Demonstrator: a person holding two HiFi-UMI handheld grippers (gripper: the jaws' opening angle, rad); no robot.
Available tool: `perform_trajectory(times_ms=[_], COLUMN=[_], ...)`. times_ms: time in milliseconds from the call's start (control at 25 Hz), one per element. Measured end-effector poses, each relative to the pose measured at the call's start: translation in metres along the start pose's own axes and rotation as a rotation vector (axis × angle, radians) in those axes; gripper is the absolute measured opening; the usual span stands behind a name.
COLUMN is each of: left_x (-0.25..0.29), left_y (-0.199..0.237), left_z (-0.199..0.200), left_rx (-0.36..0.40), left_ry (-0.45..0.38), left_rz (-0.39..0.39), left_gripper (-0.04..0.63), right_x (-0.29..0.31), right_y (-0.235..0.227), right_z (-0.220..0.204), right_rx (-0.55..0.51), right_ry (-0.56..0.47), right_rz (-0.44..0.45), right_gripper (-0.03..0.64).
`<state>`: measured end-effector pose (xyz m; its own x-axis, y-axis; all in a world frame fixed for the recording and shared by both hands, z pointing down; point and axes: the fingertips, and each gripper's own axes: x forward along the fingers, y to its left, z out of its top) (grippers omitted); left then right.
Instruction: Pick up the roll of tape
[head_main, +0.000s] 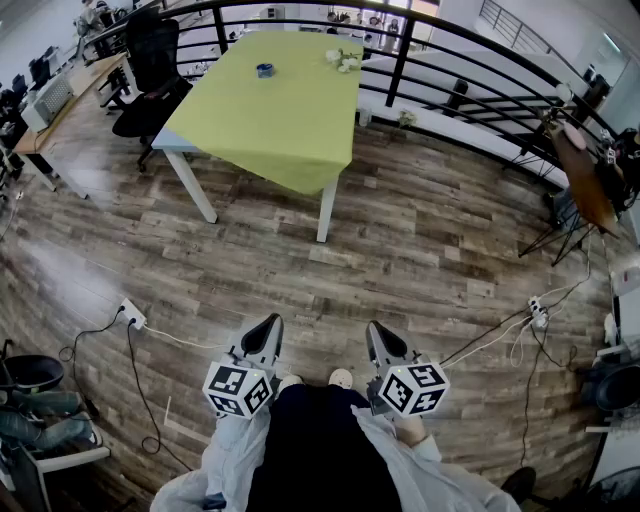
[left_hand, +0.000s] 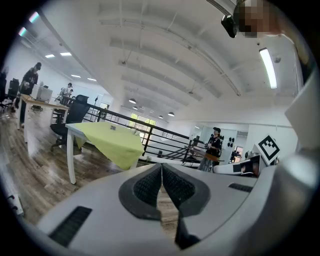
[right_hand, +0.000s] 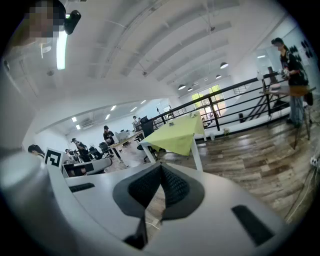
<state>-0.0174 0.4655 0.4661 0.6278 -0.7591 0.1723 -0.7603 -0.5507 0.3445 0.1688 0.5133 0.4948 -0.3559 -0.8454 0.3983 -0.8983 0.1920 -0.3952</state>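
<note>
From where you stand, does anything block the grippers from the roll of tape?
Nothing visible: only wooden floor lies between the left gripper, the right gripper and the green table bearing the roll of tape.

Bright, even light falls from ceiling strips (left_hand: 268, 67) and far windows (right_hand: 202, 95); the wooden floor (head_main: 70, 270) glares at left; fisheye bends edges, corners darken.

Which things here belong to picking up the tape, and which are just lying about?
Job: small blue item, likely the tape; green-covered table; left gripper; right gripper, both shut.
Lying about: office chair; white bundle; power strip on floor.
</note>
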Motion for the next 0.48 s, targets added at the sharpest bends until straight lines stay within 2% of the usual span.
perform_trajectory(times_ms=[240, 480], left_x=[0.005, 0.009], left_y=[-0.023, -0.018], left_z=[-0.004, 0.001], left_rx=[0.039, 0.065], left_ry=[-0.016, -0.022], left_rz=[0.043, 0.083], left_gripper=[0.021, 0.021], right_x=[-0.012, -0.002], right_y=[-0.018, -0.012], right_z=[0.017, 0.038], right_rx=[-0.041, -0.060], right_ry=[-0.026, -0.088], right_rz=[0.039, 0.097], right_gripper=[0.009, 0.009])
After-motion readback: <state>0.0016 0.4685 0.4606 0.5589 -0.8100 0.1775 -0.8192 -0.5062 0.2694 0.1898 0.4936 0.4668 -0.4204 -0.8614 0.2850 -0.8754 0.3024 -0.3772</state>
